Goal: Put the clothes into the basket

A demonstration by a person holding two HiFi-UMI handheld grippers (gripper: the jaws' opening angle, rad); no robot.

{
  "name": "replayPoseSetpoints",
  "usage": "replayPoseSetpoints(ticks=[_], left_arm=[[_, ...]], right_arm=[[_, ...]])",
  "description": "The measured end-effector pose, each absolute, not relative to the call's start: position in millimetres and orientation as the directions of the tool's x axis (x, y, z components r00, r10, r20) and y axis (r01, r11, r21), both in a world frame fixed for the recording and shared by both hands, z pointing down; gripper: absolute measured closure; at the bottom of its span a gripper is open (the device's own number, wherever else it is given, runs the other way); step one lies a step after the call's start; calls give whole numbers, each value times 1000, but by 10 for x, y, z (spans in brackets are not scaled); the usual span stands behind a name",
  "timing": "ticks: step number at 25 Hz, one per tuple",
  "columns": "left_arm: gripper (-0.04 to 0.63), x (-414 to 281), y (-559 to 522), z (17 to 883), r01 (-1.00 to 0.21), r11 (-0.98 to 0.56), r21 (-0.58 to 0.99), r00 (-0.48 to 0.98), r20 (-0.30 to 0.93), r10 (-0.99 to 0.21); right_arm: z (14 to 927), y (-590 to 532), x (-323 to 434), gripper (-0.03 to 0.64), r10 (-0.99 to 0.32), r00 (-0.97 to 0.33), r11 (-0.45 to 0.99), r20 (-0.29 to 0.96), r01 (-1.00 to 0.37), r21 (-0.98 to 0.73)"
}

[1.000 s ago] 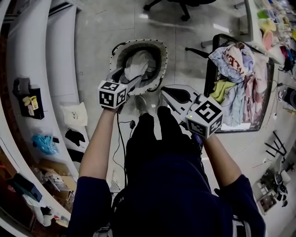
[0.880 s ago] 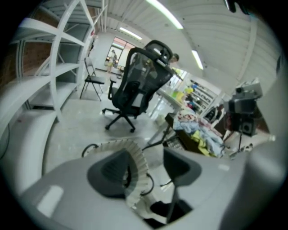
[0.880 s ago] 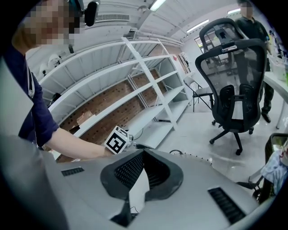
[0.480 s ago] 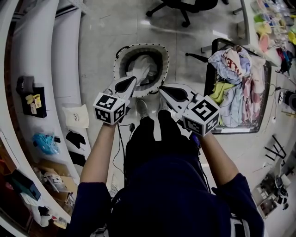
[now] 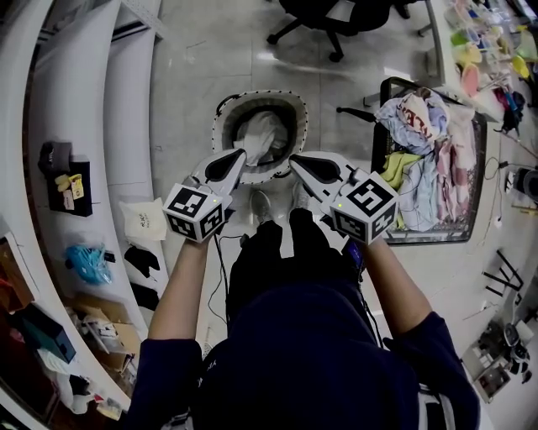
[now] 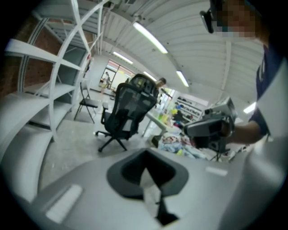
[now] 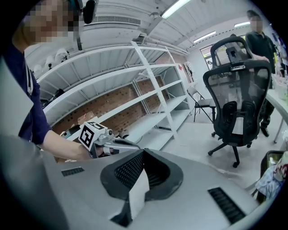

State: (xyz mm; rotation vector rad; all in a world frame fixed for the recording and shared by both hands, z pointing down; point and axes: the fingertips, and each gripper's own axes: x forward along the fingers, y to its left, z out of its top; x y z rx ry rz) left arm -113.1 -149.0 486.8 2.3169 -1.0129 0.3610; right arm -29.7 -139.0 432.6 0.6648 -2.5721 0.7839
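Two tools, one basket, one garment inside it, one heap of clothes, one chair.

The basket [image 5: 220, 117] is round, with a white rim dotted black, and stands on the floor just ahead of the person's feet. A white garment [image 5: 262, 133] lies crumpled in it.

The left tool [image 5: 241, 153] is pressed together with nothing in it. Seen from the head view, its tip sits over the basket's near rim, just beside the garment. The right tool [image 5: 294, 159] is likewise pressed together and empty, its tip by the near right rim.

The heap [image 5: 424, 143], a mix of pink, blue, yellow and white, fills a black bin [image 5: 377, 151] well to the right of both tools. The chair [image 5: 336, 13] stands beyond the basket.
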Motion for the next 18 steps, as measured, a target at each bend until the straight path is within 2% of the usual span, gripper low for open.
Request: replayPoseSetpoints(ticks=[18], left_arm=[[592, -1193, -1160, 4461, -738, -561, 375, 675, 408, -614]], right_arm=[[4044, -1227, -457, 611, -349, -835, 784, 425, -508, -356]])
